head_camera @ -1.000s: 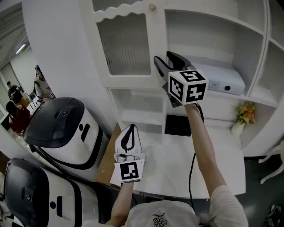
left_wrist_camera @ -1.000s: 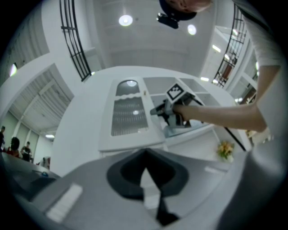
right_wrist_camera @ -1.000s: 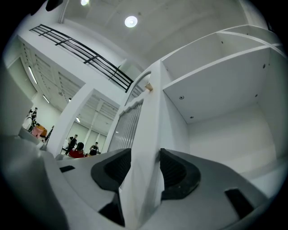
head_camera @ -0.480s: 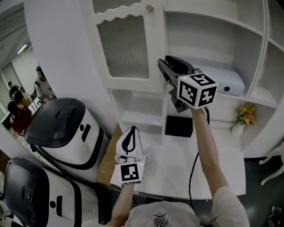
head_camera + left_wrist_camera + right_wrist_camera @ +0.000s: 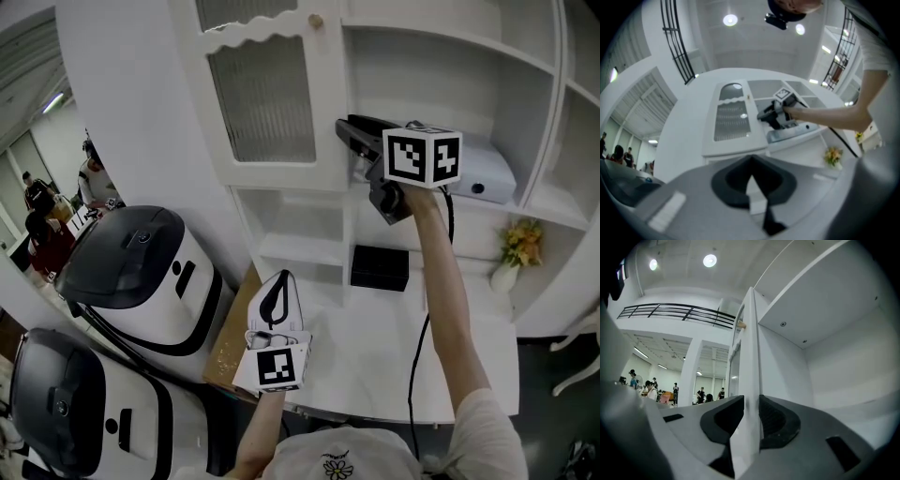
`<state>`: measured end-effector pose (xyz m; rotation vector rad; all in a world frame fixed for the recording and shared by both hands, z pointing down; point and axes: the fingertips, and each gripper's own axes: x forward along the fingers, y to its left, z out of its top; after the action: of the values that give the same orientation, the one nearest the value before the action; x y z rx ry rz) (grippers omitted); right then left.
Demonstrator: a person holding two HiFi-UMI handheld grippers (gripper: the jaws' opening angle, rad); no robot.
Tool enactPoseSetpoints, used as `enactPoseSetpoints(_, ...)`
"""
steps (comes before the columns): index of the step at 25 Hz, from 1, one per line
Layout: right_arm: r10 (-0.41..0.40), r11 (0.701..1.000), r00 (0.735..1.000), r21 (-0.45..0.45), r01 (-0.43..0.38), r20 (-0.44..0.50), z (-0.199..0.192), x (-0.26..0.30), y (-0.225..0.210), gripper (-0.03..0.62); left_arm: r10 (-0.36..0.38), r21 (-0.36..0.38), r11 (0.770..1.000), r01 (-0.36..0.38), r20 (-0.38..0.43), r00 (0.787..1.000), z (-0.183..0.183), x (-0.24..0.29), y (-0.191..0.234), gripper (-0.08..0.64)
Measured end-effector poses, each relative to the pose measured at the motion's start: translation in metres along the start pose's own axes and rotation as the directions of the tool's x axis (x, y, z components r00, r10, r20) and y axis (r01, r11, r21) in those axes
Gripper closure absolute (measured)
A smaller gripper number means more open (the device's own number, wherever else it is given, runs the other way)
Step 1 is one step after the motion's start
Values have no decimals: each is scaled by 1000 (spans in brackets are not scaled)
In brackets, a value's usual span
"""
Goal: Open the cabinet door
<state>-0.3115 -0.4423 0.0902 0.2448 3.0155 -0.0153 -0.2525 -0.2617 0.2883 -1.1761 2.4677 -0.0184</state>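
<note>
Two rounded black-and-white machines (image 5: 131, 272) stand at the far left on the floor of a large hall with white walls, and several people (image 5: 42, 234) show small in the distance behind them. Right of the machines a white tabletop (image 5: 375, 347) runs under a tall white cabinet (image 5: 450, 56) with open shelves.

Low over the tabletop's near left corner, the left gripper (image 5: 277, 281) points up toward the cabinet. Its jaws meet at the tips with nothing between them (image 5: 752, 185), and it touches nothing.

Above it hangs the cabinet door (image 5: 267, 94), white-framed with a scalloped top rail and a ribbed glass pane, and a small round knob (image 5: 317, 20) near its upper free corner. The door stands swung out from the cabinet front. The right gripper view shows it edge-on (image 5: 750, 357), with the hall to its left and the bare white compartment to its right.

The right gripper (image 5: 349, 131), held high on an outstretched arm, has its jaws clamped on that free edge below the knob, one dark pad on each face (image 5: 749, 411).

Further right, a black box (image 5: 380, 267) lies on the tabletop, a white device (image 5: 483, 173) sits on a shelf, and a vase of yellow flowers (image 5: 511, 253) stands at the right end.
</note>
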Motion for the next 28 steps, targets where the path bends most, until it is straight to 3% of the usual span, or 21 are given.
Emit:
enactPoseSetpoints(8, 38, 996, 998, -77, -34, 44, 1, -13, 13, 514, 20, 28, 999, -19, -29, 999, -4, -3, -1, 552)
enactPoseSetpoints(13, 110, 991, 991, -85, -103, 75, 1, -20, 22, 517, 40, 29, 999, -39, -31, 999, -5, -3, -3, 552)
enactPoseSetpoints(28, 349, 935, 929, -107, -338, 122, 3, -36, 81, 522, 135, -10, 991, -135, -15, 991, -2, -9, 5, 552)
